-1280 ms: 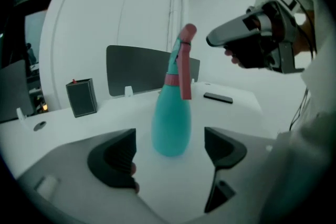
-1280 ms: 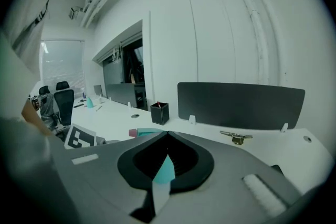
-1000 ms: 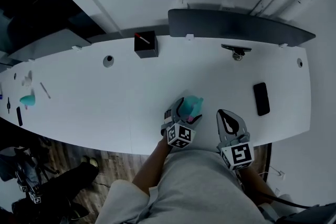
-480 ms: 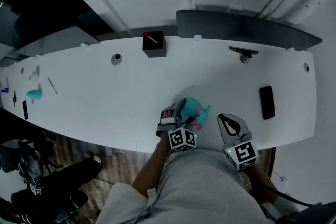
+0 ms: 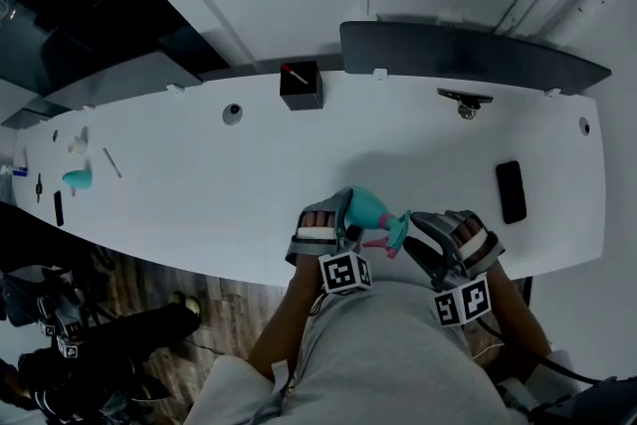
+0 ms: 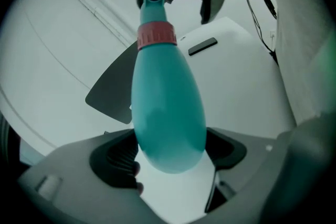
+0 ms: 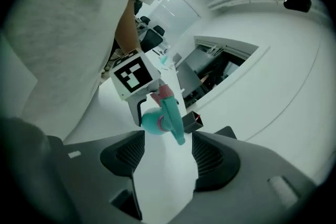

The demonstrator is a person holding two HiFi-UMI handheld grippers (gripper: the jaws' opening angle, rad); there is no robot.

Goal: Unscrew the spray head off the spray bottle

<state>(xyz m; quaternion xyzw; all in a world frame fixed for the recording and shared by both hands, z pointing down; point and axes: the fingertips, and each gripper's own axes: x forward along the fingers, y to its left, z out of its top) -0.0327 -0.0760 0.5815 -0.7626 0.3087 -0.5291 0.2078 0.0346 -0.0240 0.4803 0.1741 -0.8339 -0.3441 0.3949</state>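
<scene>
Spray bottle (image 5: 368, 206) slants in downward-tilted left gripper (image 5: 348, 218); right gripper (image 5: 446, 234), just opened, empty.

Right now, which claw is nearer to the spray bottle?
Left. The left claw, jaws just closed, grips the spray bottle at its base. The right claw, jaws just opened and empty, hangs short of the spray head, without touching it.

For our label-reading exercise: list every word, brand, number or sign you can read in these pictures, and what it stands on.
No readable words, brands or numbers anywhere.
Left marker cube and right marker cube: black-and-white square patterns, not letters.
Spray bottle: no label shows.
Black box and phone: too small to show any print.
</scene>
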